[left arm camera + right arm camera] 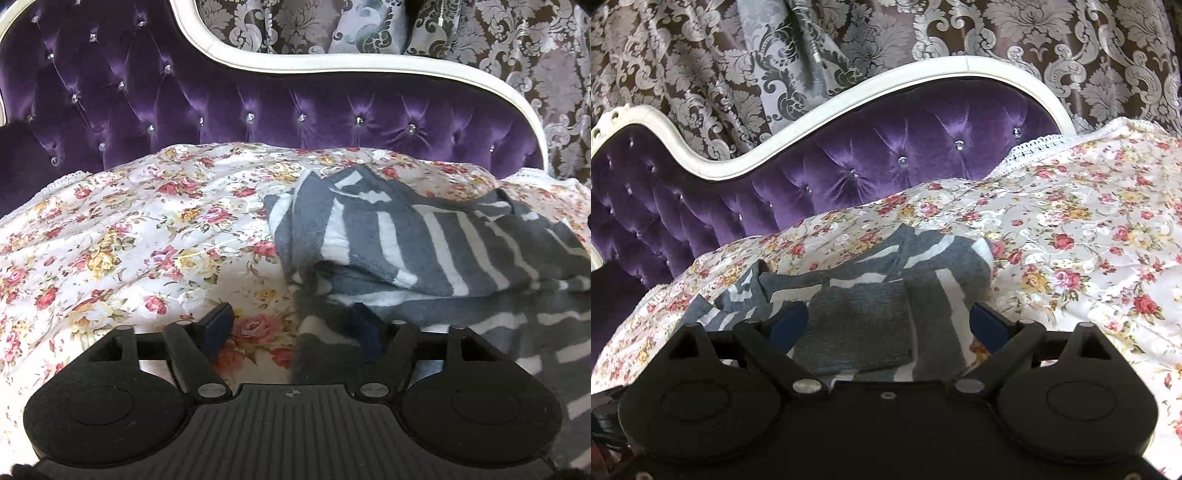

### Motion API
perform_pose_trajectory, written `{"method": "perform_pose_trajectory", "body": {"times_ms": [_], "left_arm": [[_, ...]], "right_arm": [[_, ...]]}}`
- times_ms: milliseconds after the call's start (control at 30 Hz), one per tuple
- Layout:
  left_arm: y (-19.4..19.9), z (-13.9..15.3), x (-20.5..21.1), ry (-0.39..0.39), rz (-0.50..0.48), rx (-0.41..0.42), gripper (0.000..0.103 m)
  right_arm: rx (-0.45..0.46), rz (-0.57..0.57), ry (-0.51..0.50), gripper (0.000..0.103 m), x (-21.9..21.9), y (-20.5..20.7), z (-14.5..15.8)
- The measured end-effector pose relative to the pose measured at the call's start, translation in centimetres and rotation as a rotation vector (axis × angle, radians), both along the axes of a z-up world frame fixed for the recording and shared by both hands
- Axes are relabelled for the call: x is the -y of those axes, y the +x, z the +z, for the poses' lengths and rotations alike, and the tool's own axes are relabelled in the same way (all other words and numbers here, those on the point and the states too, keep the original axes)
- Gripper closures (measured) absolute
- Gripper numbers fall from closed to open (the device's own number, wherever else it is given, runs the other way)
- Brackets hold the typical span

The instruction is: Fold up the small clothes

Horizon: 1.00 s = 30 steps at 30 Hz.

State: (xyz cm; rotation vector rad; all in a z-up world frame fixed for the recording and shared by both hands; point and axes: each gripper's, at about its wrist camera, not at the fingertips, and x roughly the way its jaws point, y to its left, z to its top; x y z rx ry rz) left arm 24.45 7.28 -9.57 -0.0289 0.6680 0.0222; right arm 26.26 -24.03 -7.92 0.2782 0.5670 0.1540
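Lying crumpled on a white floral-print bedspread (129,229), the grey knitted garment with white stripes (424,251) sits at about three o'clock in the left wrist view, its near edge touching the right finger of the left gripper (291,328). That gripper's jaws stand wide apart, holding nothing. The right gripper (890,325) is spread wide too, with the garment (871,314) lying between its blue-padded fingers (988,319), not pinched. At twelve o'clock rises a tufted purple velvet headboard with a white frame (258,107), with damask-patterned curtains (701,74) behind.
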Motion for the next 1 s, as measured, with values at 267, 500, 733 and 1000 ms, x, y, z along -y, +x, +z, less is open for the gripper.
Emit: {"method": "perform_pose_trajectory", "body": {"times_ms": [267, 500, 733, 1000], "left_arm": [[-0.4, -0.8, -0.2, -0.023, 0.009, 0.038, 0.029], [-0.4, -1.0, -0.3, -0.032, 0.009, 0.043, 0.028], [-0.5, -1.0, -0.2, -0.037, 0.013, 0.046, 0.028], [-0.5, -1.0, -0.3, -0.043, 0.014, 0.048, 0.028]], "right_arm": [[0.011, 0.035, 0.025, 0.025, -1.0, 1.0, -2.0], [-0.049, 0.049, 0.130, 0.030, -0.3, 2.2, -3.6], [-0.120, 0.053, 0.131, 0.049, -0.1, 4.0, -3.4], [-0.140, 0.072, 0.002, 0.087, -1.2, 3.7, -1.6]]}}
